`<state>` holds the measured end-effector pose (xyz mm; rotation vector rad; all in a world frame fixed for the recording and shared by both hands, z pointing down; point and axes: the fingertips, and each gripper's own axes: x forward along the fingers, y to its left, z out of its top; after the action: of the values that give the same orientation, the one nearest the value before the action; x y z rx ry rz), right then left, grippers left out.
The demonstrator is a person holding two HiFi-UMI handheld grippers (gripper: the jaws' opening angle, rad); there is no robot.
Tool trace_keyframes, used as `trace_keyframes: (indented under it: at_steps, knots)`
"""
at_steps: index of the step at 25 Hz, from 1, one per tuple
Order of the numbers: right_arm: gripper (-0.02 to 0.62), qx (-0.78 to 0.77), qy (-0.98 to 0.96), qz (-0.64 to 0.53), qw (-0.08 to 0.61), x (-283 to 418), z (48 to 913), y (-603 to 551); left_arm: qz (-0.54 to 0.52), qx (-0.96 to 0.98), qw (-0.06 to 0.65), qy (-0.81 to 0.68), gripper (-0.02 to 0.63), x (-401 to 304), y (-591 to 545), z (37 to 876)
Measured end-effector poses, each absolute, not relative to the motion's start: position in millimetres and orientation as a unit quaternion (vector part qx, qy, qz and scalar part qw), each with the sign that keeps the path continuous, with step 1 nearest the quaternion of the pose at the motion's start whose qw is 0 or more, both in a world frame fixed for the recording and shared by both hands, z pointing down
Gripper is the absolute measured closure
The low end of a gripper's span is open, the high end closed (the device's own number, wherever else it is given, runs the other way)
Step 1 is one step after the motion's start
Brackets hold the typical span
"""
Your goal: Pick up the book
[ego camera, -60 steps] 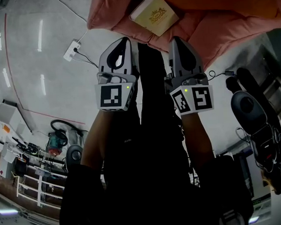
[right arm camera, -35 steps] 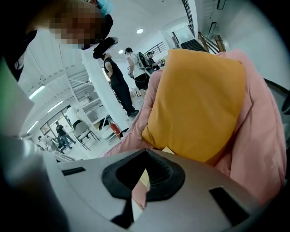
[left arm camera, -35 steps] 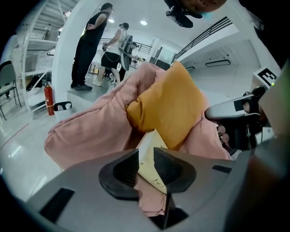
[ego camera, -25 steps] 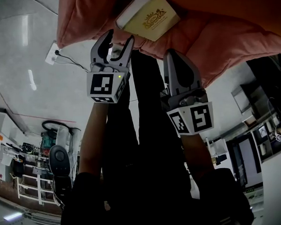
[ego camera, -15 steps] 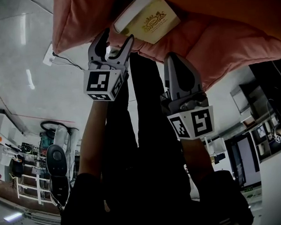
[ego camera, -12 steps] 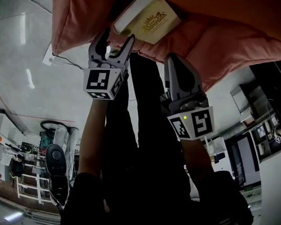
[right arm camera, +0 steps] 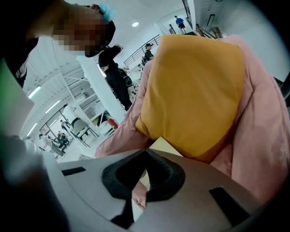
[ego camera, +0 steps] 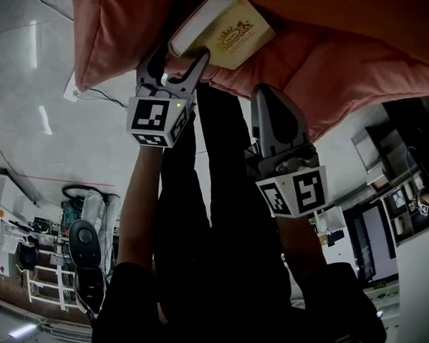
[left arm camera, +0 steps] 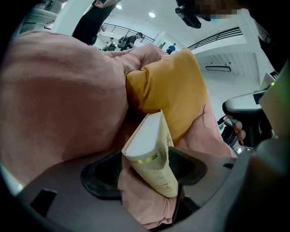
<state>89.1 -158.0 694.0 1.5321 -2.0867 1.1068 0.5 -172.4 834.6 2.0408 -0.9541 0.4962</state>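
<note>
Pushed left gripper (ego camera: 178, 56) up to book (ego camera: 225, 30) since earlier, jaws just opening wide around its corner plus a fold of pink quilt (ego camera: 352, 59), seemingly not clamped. Holding right gripper (ego camera: 270, 92) shut on nothing. Seeing book on quilt against yellow pillow (left arm camera: 167, 86), glossy grey floor (ego camera: 39, 105) beyond.

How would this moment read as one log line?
step: grasp approach | left gripper: jaws just opening wide, book corner between them, ungripped | right gripper: shut, empty | book: lying on blanket
</note>
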Motion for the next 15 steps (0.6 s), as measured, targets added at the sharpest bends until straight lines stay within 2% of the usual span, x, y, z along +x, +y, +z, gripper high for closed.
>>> trace_keyframes:
  at_steps: [7, 15]
  knots:
    - [0.594, 0.538, -0.73, 0.39, 0.162, 91, 694, -158, 0.194, 0.809, 0.403, -0.38, 0.292, 2, -176, 832]
    - [0.594, 0.539, -0.729, 0.39, 0.16, 96, 693, -157, 0.177, 0.812, 0.408, -0.378, 0.328, 4, -173, 824]
